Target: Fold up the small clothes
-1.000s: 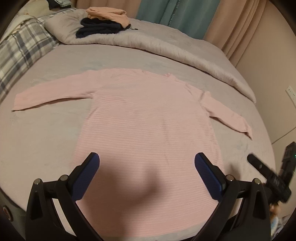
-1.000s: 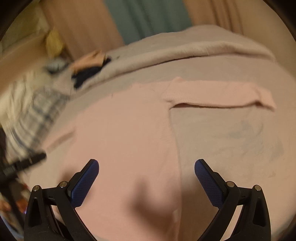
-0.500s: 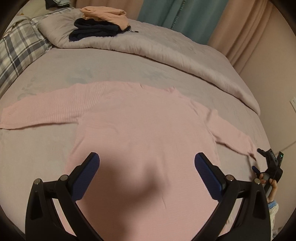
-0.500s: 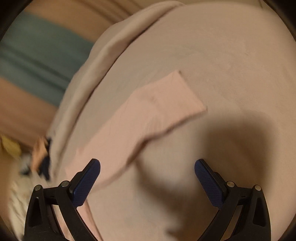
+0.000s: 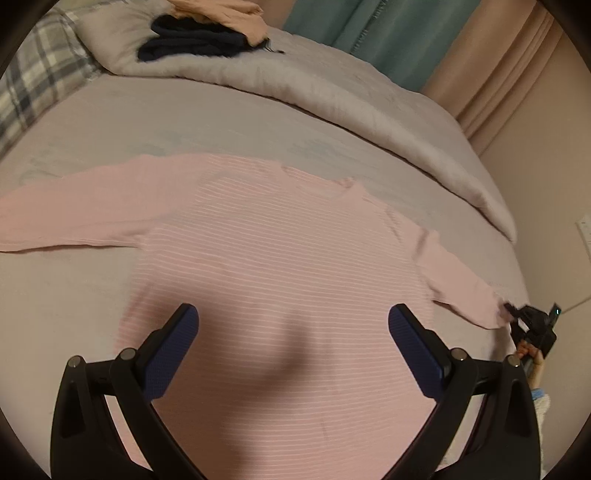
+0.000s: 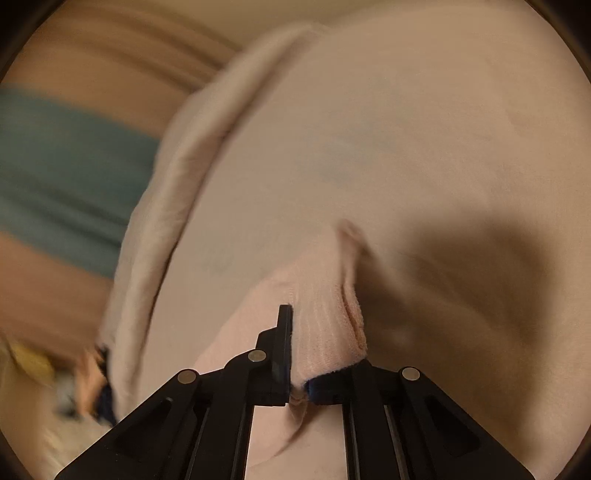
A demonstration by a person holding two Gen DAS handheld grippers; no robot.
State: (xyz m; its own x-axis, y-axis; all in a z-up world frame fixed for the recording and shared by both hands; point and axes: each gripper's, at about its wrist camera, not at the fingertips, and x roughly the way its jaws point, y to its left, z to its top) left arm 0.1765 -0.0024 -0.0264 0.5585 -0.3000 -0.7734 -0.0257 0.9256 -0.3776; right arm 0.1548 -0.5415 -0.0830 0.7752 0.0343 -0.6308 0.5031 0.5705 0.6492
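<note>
Left hand-held gripper (image 5: 293,325) was pitched down over the bed (image 5: 229,122), above the lower body of the pink sweater (image 5: 280,266). Its fingers (image 5: 173,347) stood spread wide, nothing between them and no contact with the fabric; their shadow fell on the sweater just ahead.

The sweater lay flat, front down or up not determinable, with its neckline toward the rolled duvet (image 5: 332,92). One sleeve ran out to the left edge of the left wrist view; the other sleeve (image 5: 461,288) ran toward the lower right.

At that sleeve's cuff, the right hand-held gripper (image 5: 532,319) was seen from the left wrist camera, small and dark, with part of a hand (image 5: 530,354) under it.

In the right wrist view, the right hand-held gripper (image 6: 297,354) was pressed together on the cuff (image 6: 325,295), pinching it. The knit bunched up between the fingers (image 6: 284,332) and rose in a fold above them. Bed surface beyond was blurred.

Folded dark and orange clothes (image 5: 207,33) sat on the duvet at the far left; a teal curtain (image 5: 388,33) hung behind.
</note>
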